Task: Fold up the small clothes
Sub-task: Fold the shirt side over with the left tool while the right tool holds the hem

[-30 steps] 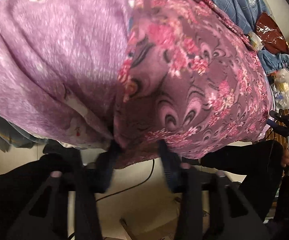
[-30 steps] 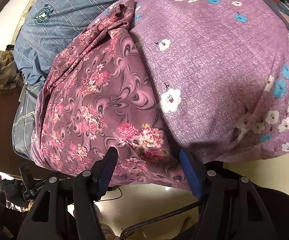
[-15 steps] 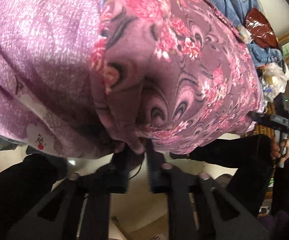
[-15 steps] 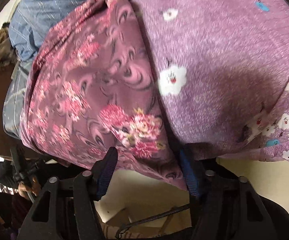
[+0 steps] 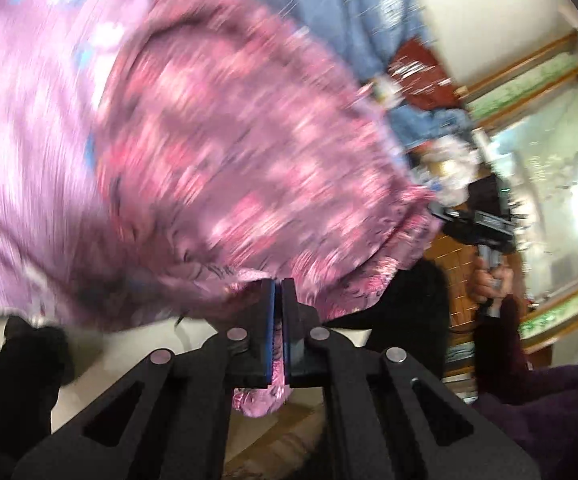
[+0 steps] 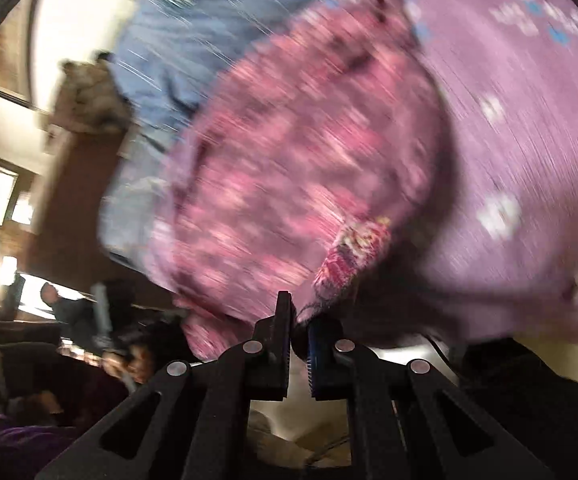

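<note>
Since the earlier frames, both pairs of jaws had closed from wide open and the views had swung, blurring everything beyond them. We found the left gripper (image 5: 277, 292) clamped on the near hem of the floral garment (image 5: 249, 160), a tuft of cloth bulging out below its pads. On the right gripper (image 6: 299, 312) the jaws stood nearly together, with a narrow gap at their base and a corner of the same garment (image 6: 309, 168) at their tips; we judged it pinched there, though blur left this uncertain. Beyond the grippers the garment lay on a lilac flowered bedcover (image 5: 29, 140), with blue checked bedding (image 6: 209, 20) behind. We judged the cloth light, limp and somewhat slick, best held at hem corners with both layers gathered. Its far edge, shape and print were smeared, and bystanders at the margins were indistinct.
</note>
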Demonstrator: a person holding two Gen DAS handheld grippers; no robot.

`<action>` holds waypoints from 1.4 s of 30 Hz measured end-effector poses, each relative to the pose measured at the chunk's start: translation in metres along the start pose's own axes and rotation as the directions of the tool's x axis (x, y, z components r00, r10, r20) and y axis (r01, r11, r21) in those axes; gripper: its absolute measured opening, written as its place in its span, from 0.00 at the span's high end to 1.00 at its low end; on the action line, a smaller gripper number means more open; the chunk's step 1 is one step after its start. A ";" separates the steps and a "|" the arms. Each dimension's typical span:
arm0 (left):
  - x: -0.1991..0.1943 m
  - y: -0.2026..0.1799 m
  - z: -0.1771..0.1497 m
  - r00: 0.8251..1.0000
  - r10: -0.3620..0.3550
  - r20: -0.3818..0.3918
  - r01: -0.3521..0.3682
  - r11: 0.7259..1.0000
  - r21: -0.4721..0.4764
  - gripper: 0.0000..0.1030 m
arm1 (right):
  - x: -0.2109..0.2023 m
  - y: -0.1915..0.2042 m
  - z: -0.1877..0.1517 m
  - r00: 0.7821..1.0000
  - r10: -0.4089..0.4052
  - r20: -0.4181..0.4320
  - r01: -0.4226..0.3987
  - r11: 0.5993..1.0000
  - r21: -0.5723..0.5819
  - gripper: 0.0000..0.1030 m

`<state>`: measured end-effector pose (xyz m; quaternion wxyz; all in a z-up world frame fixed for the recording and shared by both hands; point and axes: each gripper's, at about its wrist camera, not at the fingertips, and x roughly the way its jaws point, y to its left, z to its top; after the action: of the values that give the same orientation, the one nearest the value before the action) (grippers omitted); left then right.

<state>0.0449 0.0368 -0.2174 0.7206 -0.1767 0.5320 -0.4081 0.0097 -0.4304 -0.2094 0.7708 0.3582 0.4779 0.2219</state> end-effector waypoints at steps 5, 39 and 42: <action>-0.042 -0.027 0.053 0.987 -0.098 0.129 0.094 0.995 0.041 0.99 | -0.026 0.018 0.042 0.982 0.128 0.140 -0.127 0.992 -0.013 0.94; 0.083 0.050 -0.035 0.985 0.135 -0.107 -0.153 0.970 -0.187 0.91 | 0.007 -0.056 0.069 0.990 -0.129 0.052 0.120 0.983 0.142 0.41; 0.078 0.043 -0.033 0.993 0.082 -0.082 -0.095 0.981 -0.169 0.96 | 0.003 -0.056 0.069 0.989 -0.144 0.047 0.136 0.982 0.133 0.36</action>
<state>0.0398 0.0078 -0.3075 0.6996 -0.1995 0.5991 -0.3344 0.0732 -0.4878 -0.2345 0.7727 0.3790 0.4936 0.1255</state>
